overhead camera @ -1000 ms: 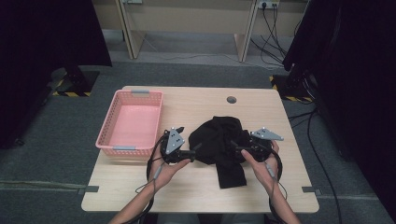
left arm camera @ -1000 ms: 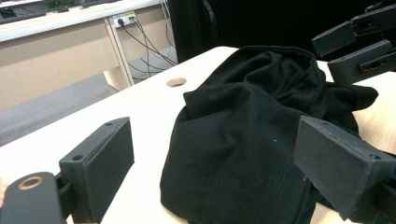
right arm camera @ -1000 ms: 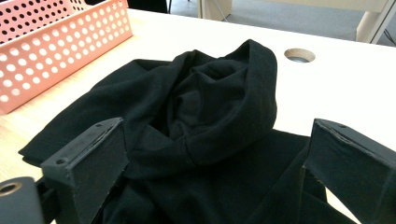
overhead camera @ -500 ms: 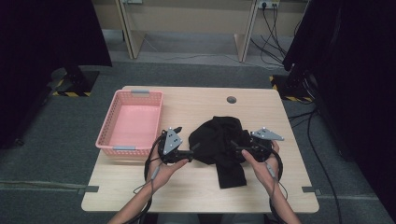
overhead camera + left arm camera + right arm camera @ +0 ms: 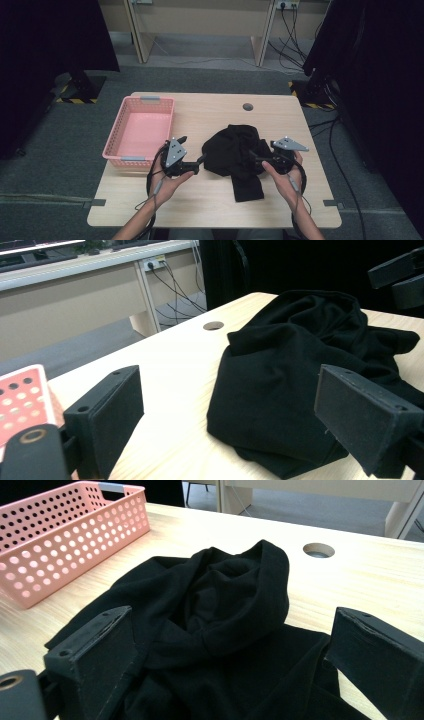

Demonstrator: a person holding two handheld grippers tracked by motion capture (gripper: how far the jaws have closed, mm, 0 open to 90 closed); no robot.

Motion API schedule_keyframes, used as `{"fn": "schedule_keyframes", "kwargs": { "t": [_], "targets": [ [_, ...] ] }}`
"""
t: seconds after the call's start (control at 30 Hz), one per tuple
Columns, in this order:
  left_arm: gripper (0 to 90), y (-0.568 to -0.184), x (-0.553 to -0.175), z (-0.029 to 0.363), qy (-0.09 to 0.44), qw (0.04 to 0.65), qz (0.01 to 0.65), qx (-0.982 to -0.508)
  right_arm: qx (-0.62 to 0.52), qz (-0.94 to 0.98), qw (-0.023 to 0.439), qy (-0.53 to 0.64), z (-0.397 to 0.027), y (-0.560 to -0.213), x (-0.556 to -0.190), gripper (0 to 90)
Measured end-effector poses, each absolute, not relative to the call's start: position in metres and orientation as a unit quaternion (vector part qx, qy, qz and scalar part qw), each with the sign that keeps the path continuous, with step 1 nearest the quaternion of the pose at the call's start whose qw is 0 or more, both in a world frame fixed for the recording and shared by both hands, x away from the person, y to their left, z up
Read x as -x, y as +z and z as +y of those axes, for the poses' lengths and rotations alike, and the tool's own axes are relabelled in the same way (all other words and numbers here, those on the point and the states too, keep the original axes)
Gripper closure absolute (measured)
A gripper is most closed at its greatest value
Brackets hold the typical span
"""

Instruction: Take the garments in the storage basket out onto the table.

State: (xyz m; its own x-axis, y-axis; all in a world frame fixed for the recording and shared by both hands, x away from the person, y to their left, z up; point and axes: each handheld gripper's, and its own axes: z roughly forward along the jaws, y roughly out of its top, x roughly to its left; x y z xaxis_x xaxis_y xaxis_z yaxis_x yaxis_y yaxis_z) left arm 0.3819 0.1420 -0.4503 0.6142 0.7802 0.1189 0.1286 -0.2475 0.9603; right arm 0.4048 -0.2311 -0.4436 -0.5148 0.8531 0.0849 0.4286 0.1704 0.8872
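A crumpled black garment point(image 5: 235, 150) lies in the middle of the wooden table point(image 5: 210, 200), with one flat end trailing toward the front edge. My left gripper point(image 5: 200, 161) is at its left edge. In the left gripper view that gripper point(image 5: 235, 415) is open wide, the garment point(image 5: 290, 370) just ahead of its jaws. My right gripper point(image 5: 256, 159) reaches in from the garment's right side. In the right gripper view it point(image 5: 235, 655) is also open, with the cloth point(image 5: 220, 615) under and between its jaws, not clamped.
A pink perforated basket point(image 5: 122, 150) stands empty at the table's left; its wall point(image 5: 60, 535) shows in the right gripper view. A round cable hole point(image 5: 247, 106) sits near the far edge. Dark curtains and cables surround the table.
Both grippers have drawn slightly outward, the left a little to the left. The garment has not moved.
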Motion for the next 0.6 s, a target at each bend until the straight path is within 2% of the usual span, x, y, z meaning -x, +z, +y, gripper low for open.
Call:
{"fn": "schedule_keyframes", "kwargs": {
  "t": [0.6],
  "targets": [
    [11.4,-0.447,-0.372,0.177,0.325,0.531,0.338,-0.706,-0.443,0.725,0.226,0.477,-0.247,-0.440,-0.396,5.0]
  ]
}}
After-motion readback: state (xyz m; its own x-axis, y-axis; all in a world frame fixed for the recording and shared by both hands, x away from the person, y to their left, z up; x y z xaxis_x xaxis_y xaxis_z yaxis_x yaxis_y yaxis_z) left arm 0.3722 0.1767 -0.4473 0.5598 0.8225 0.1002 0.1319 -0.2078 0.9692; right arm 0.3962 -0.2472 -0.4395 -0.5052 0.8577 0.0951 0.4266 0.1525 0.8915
